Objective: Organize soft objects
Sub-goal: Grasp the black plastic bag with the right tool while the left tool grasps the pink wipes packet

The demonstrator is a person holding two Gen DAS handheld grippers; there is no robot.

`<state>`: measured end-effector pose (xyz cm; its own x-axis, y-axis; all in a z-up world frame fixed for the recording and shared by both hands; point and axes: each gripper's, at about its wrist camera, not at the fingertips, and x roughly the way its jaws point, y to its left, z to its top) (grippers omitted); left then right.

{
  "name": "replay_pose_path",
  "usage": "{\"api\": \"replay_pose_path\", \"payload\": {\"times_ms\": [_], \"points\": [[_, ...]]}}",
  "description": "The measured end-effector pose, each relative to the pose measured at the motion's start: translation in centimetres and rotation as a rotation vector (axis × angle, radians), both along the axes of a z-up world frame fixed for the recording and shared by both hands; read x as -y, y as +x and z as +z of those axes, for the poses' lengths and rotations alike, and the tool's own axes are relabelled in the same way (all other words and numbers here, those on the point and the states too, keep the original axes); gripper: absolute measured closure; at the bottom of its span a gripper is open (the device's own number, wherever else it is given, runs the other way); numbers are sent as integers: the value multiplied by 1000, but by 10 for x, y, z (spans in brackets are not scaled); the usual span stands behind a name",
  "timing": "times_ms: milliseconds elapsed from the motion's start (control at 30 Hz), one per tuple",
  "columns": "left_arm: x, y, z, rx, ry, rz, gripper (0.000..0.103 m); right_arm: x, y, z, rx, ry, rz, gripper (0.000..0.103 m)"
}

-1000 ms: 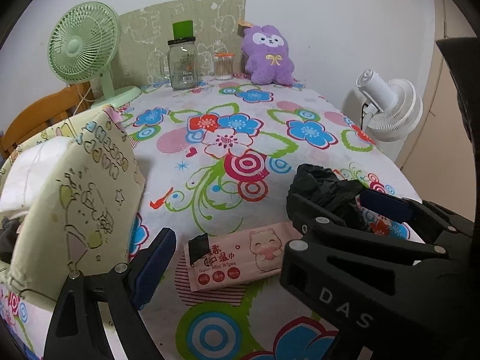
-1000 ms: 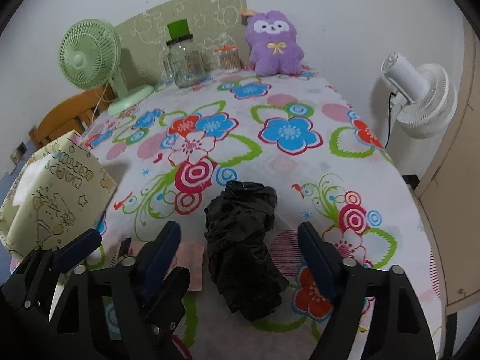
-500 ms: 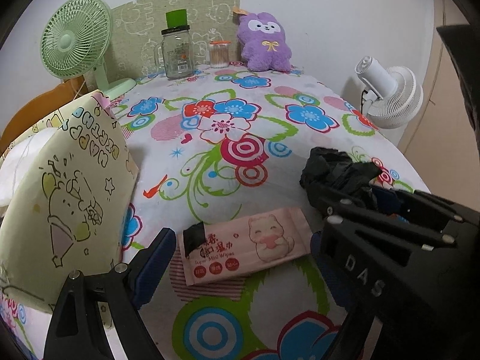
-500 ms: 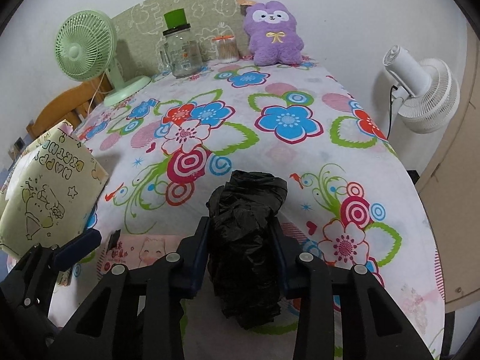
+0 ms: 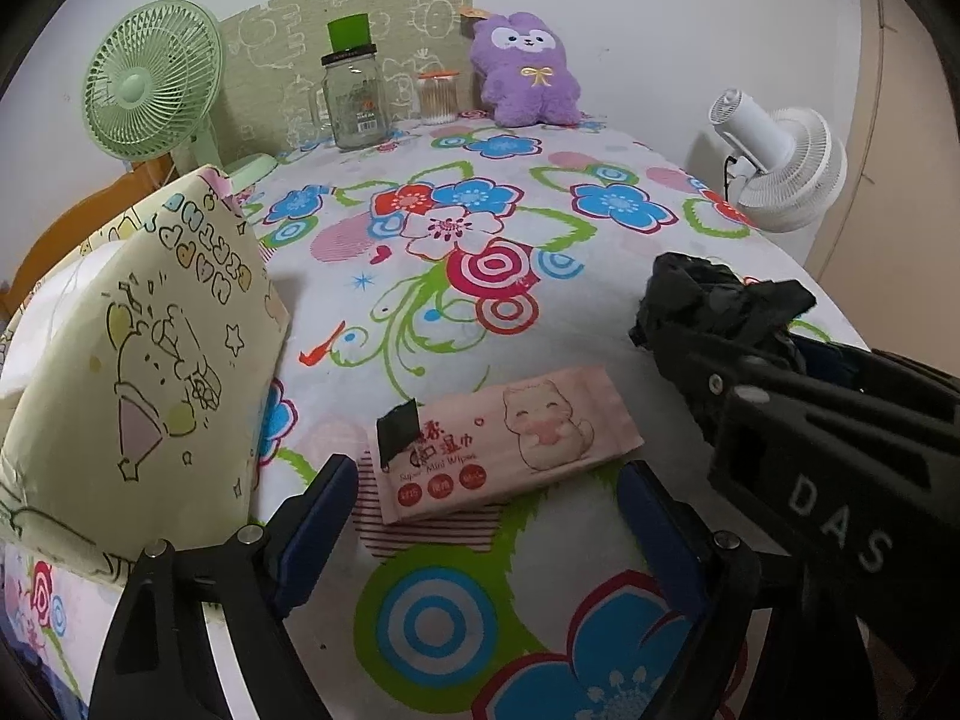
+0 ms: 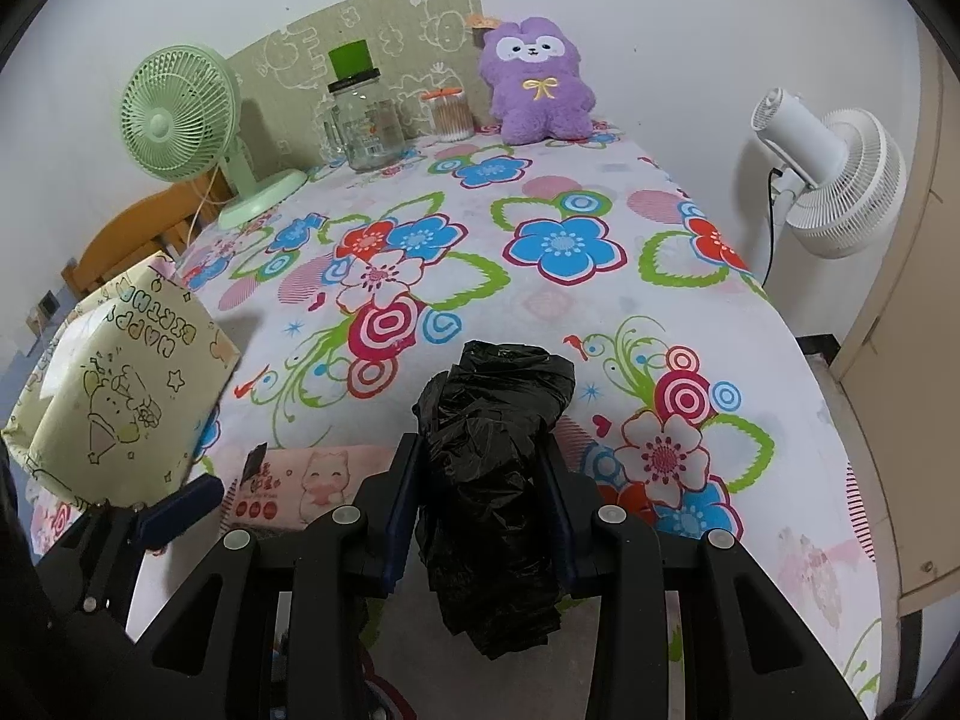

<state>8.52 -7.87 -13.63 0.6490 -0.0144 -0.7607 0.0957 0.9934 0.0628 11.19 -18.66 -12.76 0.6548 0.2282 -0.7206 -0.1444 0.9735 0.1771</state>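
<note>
Right wrist view, left to right. Yellow-green gift bag (image 6: pixel 120 396), printed with cartoon figures, standing at the desk's left edge, well left of the jaws. Green desk fan (image 6: pixel 180 120) far ahead to the left, by the wall. Pink pack of wet wipes (image 6: pixel 300 480), flat, just left of the jaws. Right gripper (image 6: pixel 480 510): jaws pinching a crumpled black plastic bag (image 6: pixel 498 480), which sticks out ahead of and behind them. Glass jar (image 6: pixel 363 120) with green lid and purple plush toy (image 6: pixel 537 84) at the far wall. White fan (image 6: pixel 834 180) off the desk's right side. Desk (image 6: pixel 540 300) covered with a white cloth in bright flower print; plain white wall behind.

Left wrist view: left gripper (image 5: pixel 486 510), jaws spread wide, wipes pack between and just ahead of them.
</note>
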Motion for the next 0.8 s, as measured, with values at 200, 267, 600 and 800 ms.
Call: {"api": "replay_pose_path", "payload": {"times_ms": [200, 267, 600, 800], "points": [[0, 13, 0, -4, 5, 10, 13, 2, 3, -2, -11, 4, -5, 63], [-1, 17, 0, -9, -6, 14, 13, 3, 5, -2, -16, 5, -9, 63], [-2, 26, 0, -26, -75, -12, 39, 3, 15, -5, -37, 2, -22, 62], [0, 24, 2, -36, -80, -55, 62, -4, 15, -3, -37, -6, -10, 62]]}}
